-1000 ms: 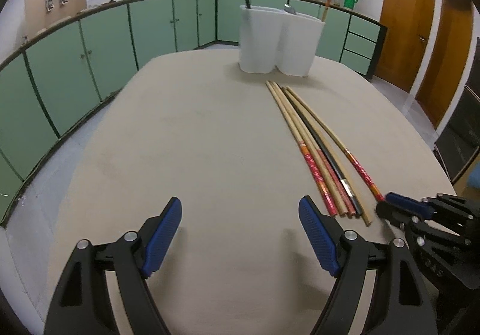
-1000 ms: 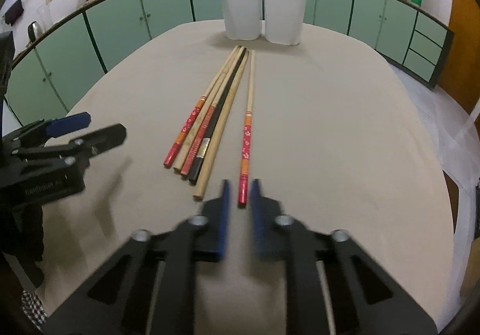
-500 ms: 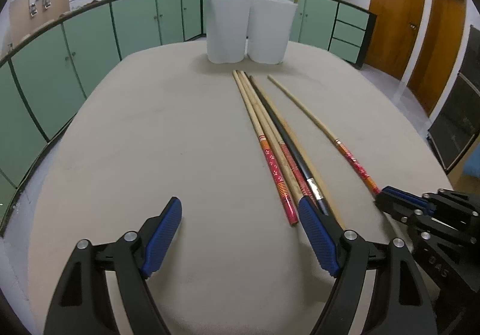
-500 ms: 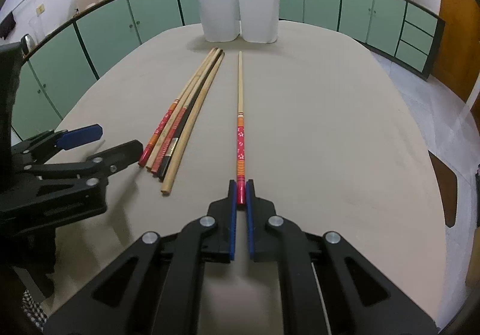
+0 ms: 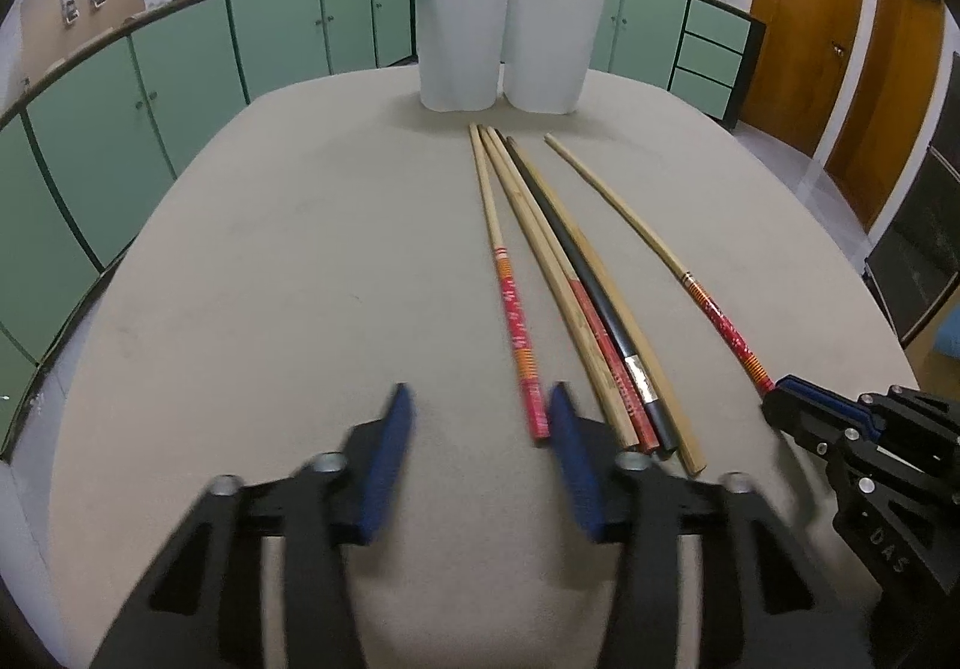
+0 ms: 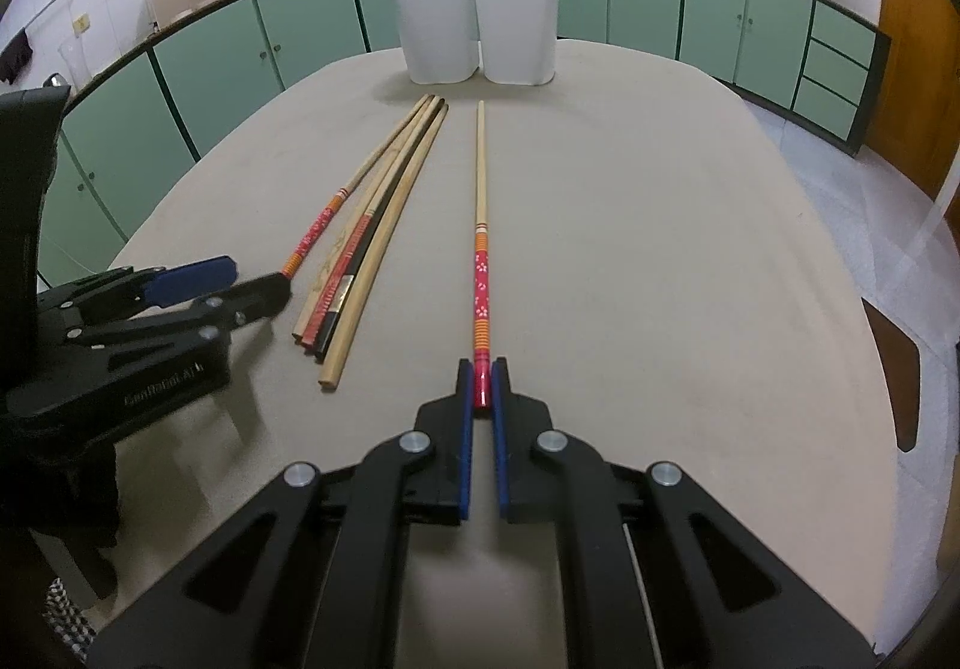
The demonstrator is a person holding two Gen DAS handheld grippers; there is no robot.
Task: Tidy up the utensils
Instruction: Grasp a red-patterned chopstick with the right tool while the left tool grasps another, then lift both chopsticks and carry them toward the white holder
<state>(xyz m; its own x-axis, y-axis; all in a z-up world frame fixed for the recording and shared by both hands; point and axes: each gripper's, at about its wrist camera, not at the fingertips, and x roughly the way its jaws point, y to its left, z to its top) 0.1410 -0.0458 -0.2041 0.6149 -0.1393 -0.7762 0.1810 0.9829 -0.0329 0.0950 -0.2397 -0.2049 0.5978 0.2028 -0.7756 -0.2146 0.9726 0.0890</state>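
Note:
Several long chopsticks lie on the beige table (image 5: 270,279). My right gripper (image 6: 482,387) is shut on the red end of one red-and-wood chopstick (image 6: 480,225), which points toward the white two-cup holder (image 6: 474,27). That chopstick shows in the left wrist view (image 5: 648,243) too. My left gripper (image 5: 480,417) is open and half closed; its right pad sits beside the red end of another red-patterned chopstick (image 5: 510,303). A bundle of wood, red and black chopsticks (image 5: 576,297) lies just right of it.
The white holder (image 5: 504,45) stands at the table's far edge with a black utensil, a spoon and a red chopstick upright in it. Green cabinets ring the room. Wooden doors (image 5: 828,39) are at the right.
My right gripper has shut on the red chopstick's end and drawn it apart from the bundle. My left gripper has moved right toward the leftmost chopstick and its jaws have narrowed.

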